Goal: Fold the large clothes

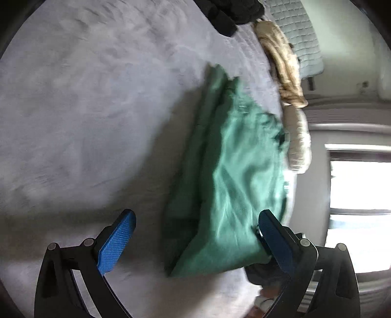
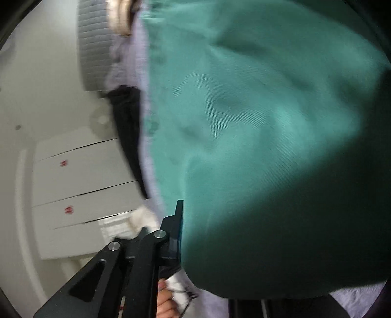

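A green garment (image 1: 234, 171) lies lengthwise on the grey bed cover (image 1: 85, 110), folded into a long strip; the frame is blurred. My left gripper (image 1: 196, 215) is open just above it, its blue pads (image 1: 117, 242) wide apart. The garment's near end lies between them, and the right pad overlaps its edge. In the right wrist view the same green cloth (image 2: 268, 122) fills most of the frame and hangs over my right gripper (image 2: 182, 220). Only one finger (image 2: 177, 232) shows, its pad flat against the cloth. The other finger is hidden under the fabric.
Black clothes (image 1: 227, 14), a beige garment (image 1: 281, 63) and a cream fluffy one (image 1: 299, 144) lie along the bed's far and right edges. A bright window (image 1: 359, 183) is beyond. White drawers (image 2: 80, 176) stand left of the bed; a hand (image 2: 166, 305) shows below.
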Demonstrator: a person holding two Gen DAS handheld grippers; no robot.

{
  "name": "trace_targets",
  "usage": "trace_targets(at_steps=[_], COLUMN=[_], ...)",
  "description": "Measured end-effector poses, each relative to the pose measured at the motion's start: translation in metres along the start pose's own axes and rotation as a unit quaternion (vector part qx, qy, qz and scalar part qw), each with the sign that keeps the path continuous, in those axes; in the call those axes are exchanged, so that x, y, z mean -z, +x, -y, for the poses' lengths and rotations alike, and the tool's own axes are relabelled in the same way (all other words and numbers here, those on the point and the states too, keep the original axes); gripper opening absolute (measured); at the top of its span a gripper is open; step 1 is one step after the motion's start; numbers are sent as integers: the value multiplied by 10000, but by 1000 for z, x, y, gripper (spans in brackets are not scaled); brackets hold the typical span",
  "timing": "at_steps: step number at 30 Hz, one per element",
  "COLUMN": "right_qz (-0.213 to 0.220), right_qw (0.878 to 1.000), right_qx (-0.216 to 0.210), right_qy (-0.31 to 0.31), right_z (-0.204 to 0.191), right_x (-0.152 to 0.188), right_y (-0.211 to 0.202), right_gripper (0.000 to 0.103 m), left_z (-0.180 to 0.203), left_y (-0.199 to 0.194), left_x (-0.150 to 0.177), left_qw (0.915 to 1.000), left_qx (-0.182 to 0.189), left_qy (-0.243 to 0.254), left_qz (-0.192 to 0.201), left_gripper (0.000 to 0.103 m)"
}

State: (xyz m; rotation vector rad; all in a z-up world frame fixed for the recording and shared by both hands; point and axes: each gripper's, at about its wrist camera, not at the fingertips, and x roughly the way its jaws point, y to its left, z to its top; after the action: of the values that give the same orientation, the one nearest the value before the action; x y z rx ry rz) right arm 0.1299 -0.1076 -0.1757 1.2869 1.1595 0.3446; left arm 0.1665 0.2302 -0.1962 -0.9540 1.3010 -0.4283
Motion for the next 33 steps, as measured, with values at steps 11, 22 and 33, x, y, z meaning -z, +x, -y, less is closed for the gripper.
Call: trace_targets(at_steps=[11,22,33], right_qz=[-55,-1244,-197], right_qw=[9976,9808,9284], right_qx=[-595,1165,2676], right_qy=[-360,-952,-2571], right_z=[-35,-14,-54], right_x=[-5,18,-46], right_y=[-13,-15,-56], right_gripper=[13,57,2], left_z=[42,55,86], left_y=[73,102,62], left_x=[-46,-35,-17], left_qw=[9893,9918,9843], left_qx=[895,-167,-695], left_qy=[445,769,1593], left_qz=[-1059,-1011,-301], left_gripper=[101,93,16])
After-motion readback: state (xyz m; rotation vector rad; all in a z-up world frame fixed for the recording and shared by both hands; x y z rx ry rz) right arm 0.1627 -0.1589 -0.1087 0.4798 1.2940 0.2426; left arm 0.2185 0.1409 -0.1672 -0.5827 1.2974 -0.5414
